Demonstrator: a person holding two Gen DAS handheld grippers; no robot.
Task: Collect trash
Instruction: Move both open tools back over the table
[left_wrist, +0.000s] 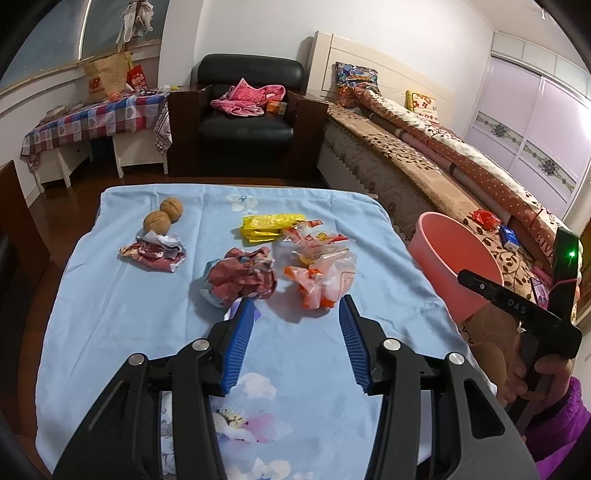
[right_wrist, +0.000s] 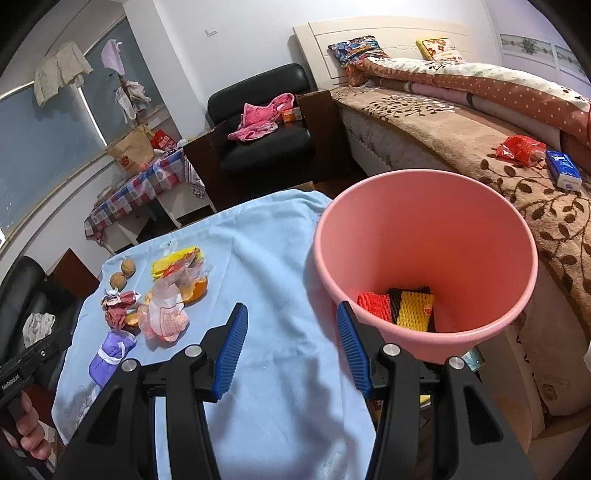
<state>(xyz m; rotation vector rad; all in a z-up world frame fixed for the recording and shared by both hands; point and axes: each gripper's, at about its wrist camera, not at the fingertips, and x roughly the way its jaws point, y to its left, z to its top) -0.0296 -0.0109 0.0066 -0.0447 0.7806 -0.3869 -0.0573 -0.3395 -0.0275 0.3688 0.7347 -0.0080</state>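
A pink bin stands at the table's right edge, with red, black and yellow foam nets inside; it also shows in the left wrist view. On the blue cloth lie a crumpled red wrapper, a clear orange-printed plastic bag, a yellow packet, another crumpled wrapper and two walnuts. My left gripper is open and empty just short of the wrapper and bag. My right gripper is open and empty beside the bin's near left rim.
A purple mask lies on the cloth's near left. A bed runs along the right with a red packet and a blue box on it. A black armchair and a checked-cloth table stand behind.
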